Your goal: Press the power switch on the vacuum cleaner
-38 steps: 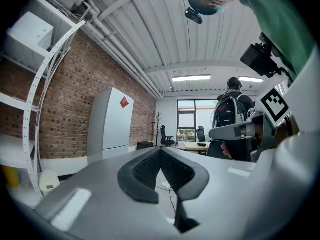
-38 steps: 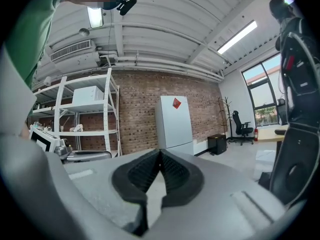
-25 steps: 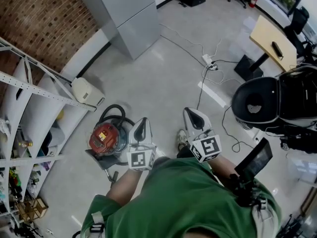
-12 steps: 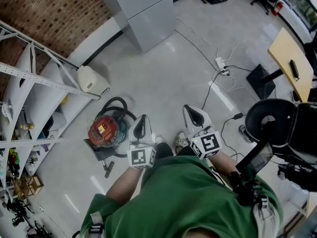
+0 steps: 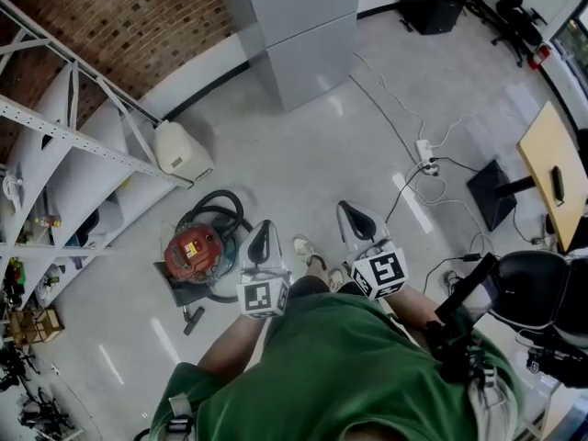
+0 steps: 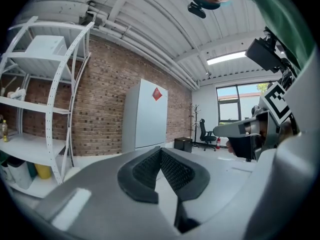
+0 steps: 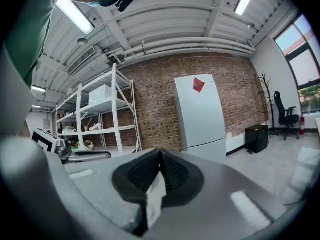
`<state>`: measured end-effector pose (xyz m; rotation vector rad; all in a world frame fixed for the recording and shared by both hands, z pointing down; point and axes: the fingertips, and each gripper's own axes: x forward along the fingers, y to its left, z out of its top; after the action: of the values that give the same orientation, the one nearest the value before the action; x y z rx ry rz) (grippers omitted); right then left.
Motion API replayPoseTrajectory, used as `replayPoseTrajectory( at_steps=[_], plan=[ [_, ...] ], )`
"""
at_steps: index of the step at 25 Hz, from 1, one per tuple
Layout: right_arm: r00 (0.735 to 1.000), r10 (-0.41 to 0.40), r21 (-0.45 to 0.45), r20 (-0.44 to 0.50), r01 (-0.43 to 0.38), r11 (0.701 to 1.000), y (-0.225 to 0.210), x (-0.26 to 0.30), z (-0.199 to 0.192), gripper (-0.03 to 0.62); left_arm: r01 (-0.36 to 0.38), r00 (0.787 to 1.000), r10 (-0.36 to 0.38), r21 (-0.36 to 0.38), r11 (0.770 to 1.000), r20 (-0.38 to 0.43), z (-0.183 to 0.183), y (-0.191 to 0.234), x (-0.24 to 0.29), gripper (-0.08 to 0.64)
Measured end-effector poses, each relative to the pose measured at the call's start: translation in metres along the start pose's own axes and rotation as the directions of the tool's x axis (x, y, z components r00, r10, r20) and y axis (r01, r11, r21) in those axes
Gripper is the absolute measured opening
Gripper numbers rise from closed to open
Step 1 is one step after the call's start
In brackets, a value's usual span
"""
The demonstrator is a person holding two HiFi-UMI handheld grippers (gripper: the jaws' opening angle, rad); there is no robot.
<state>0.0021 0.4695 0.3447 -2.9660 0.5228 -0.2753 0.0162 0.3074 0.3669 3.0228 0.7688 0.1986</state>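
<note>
A red canister vacuum cleaner (image 5: 195, 250) with a black hose coiled round it sits on the floor beside the shelving. In the head view my left gripper (image 5: 262, 226) hangs just right of the vacuum and well above the floor. Its jaws are shut with nothing between them. My right gripper (image 5: 350, 211) is held further right, also shut and empty. Both point level across the room. The left gripper view shows its closed pads (image 6: 160, 153) against a brick wall and a grey fridge (image 6: 145, 115). The vacuum is out of sight in both gripper views.
White metal shelving (image 5: 55, 154) lines the left side. A white box-shaped appliance (image 5: 181, 152) stands on the floor behind the vacuum. The grey fridge (image 5: 294, 26) is ahead. A power strip with cables (image 5: 424, 151), a black chair (image 5: 537, 288) and a wooden desk (image 5: 551, 168) are to the right.
The head view has swung, so the vacuum, fridge and desk sit differently in frame. A shoe now shows between the grippers. Both grippers stay shut and keep their places.
</note>
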Motion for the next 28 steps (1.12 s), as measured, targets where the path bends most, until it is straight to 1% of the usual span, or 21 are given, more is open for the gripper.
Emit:
replayPoseTrajectory(
  at_steps=[4,8,12,15,18,22,25,28],
  plan=[
    [0.999,0.04,-0.022,-0.019,-0.04,0.999,-0.001,0.053,0.018,0.003,-0.036,0.999,0.036,-0.018,0.999,-0.004,0.007,0.034,0.033,0.008],
    [0.995,0.096,-0.044,-0.032,-0.097,0.994,0.014,0.103,0.028,0.003,-0.097,0.995,0.097,-0.045,0.994,0.005,0.01,0.077,0.049,0.006],
    [0.986,0.164,-0.08,-0.029,-0.166,0.983,0.033,0.153,0.035,0.003,-0.171,0.985,0.173,-0.066,0.983,0.023,0.007,0.121,0.057,0.008],
    [0.978,0.208,-0.089,-0.024,-0.21,0.974,0.052,0.185,0.038,0.003,-0.234,0.971,0.237,-0.077,0.969,0.022,0.007,0.155,0.052,0.008],
    [0.961,0.274,-0.094,-0.027,-0.275,0.957,0.076,0.207,0.041,0.003,-0.297,0.954,0.3,-0.075,0.952,0.025,0.01,0.179,0.04,0.008],
    [0.931,0.363,-0.109,-0.03,-0.364,0.925,0.11,0.231,0.044,0.003,-0.388,0.92,0.391,-0.075,0.919,0.03,0.007,0.209,0.02,0.008],
    [0.903,0.427,-0.116,-0.045,-0.429,0.896,0.137,0.241,0.043,0.003,-0.449,0.892,0.452,-0.075,0.89,0.026,0.007,0.227,0.001,0.006],
    [0.871,0.488,-0.119,-0.066,-0.492,0.862,0.161,0.254,0.041,0.003,-0.511,0.857,0.515,-0.096,0.854,0.021,0.004,0.242,-0.016,0.008]
  ],
)
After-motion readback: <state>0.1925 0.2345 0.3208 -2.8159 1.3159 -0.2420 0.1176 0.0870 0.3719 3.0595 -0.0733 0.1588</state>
